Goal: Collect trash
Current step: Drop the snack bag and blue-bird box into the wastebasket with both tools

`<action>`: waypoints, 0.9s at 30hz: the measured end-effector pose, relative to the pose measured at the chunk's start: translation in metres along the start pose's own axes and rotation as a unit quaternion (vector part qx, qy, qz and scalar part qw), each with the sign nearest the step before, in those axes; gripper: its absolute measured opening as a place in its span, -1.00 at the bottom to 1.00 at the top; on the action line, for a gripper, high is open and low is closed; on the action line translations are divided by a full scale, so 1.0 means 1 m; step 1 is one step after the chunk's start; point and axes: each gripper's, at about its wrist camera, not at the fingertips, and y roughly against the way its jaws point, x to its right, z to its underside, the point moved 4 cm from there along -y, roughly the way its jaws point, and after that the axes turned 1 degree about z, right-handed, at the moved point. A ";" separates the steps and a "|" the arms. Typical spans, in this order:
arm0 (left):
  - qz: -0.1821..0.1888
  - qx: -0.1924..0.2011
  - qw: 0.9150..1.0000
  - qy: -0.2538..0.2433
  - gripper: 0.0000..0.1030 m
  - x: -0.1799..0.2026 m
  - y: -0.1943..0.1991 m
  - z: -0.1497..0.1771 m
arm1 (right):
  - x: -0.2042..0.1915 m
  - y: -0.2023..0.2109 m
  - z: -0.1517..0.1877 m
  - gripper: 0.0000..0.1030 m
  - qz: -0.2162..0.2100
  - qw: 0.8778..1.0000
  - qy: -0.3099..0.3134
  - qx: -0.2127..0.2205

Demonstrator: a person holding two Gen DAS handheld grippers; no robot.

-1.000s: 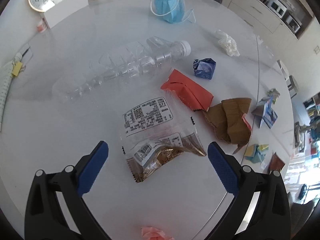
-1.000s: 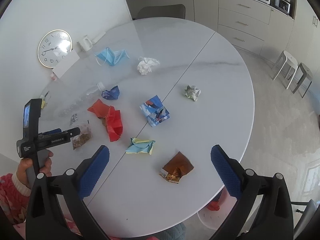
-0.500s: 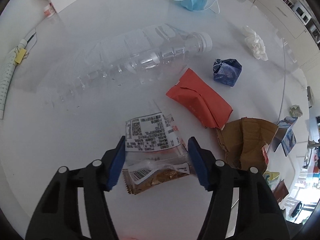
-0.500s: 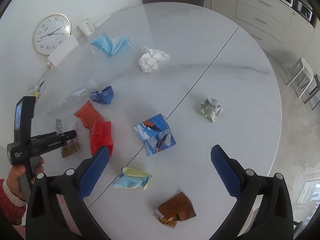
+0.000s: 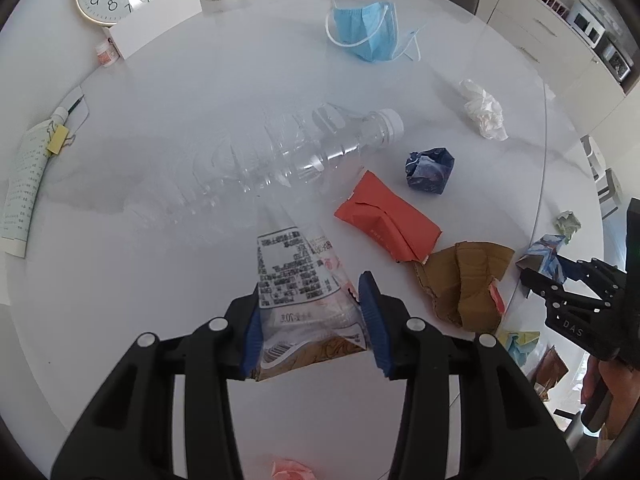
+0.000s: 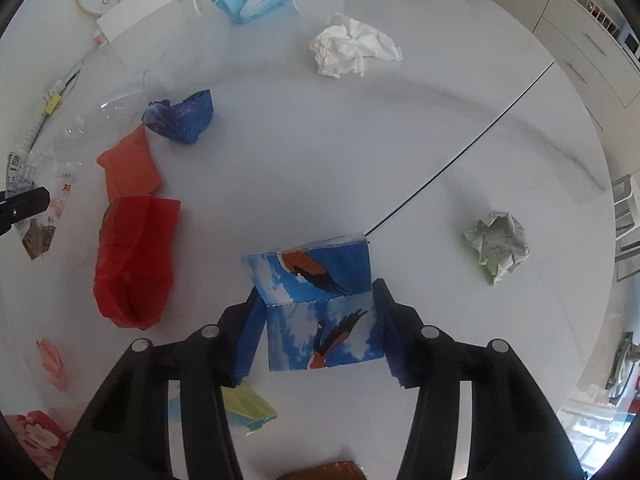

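the left hand-held gripper (image 5: 312,326) is clamped on a clear snack wrapper (image 5: 298,280), lifted just off the white surface (image 5: 160,160) by its near edge. the right hand-held gripper (image 6: 316,328) is closed around a blue bird-print paper (image 6: 320,304) beside the surface's centre seam.

snack wrapper (image 5: 298,296): clear, white label with black print, brown lower part
folded paper (image 6: 320,304): blue sky, white clouds, orange-and-black birds
face mask (image 5: 366,34): light blue, white loops
bottle (image 5: 280,160): clear, white cap
tissue (image 6: 352,50): white
crumpled ball (image 5: 430,170): dark blue
flat packet (image 5: 388,218): orange-red
torn cardboard (image 5: 460,284): brown
table (image 6: 320,160): white, faint grey veins
finger pads (image 5: 370,320): blue, on black arms
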 end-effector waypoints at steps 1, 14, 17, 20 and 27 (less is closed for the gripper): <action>0.002 0.006 1.000 -0.009 -0.17 0.003 0.006 0.001 | 0.002 0.005 0.001 0.02 -0.005 1.000 -0.005 0.006; 0.124 0.047 0.965 -0.226 -0.16 0.131 0.096 0.055 | 0.073 0.134 0.100 0.02 0.013 0.980 -0.177 0.086; 0.171 0.040 0.938 -0.299 -0.16 0.181 0.108 0.084 | 0.091 0.153 0.148 0.02 0.040 0.968 -0.230 0.089; 0.216 0.023 0.905 -0.366 -0.15 0.227 0.115 0.121 | 0.103 0.169 0.200 0.03 0.070 0.952 -0.285 0.091; 0.280 -0.055 0.840 -0.462 -0.14 0.316 0.104 0.201 | 0.127 0.192 0.302 0.03 0.113 0.904 -0.400 0.095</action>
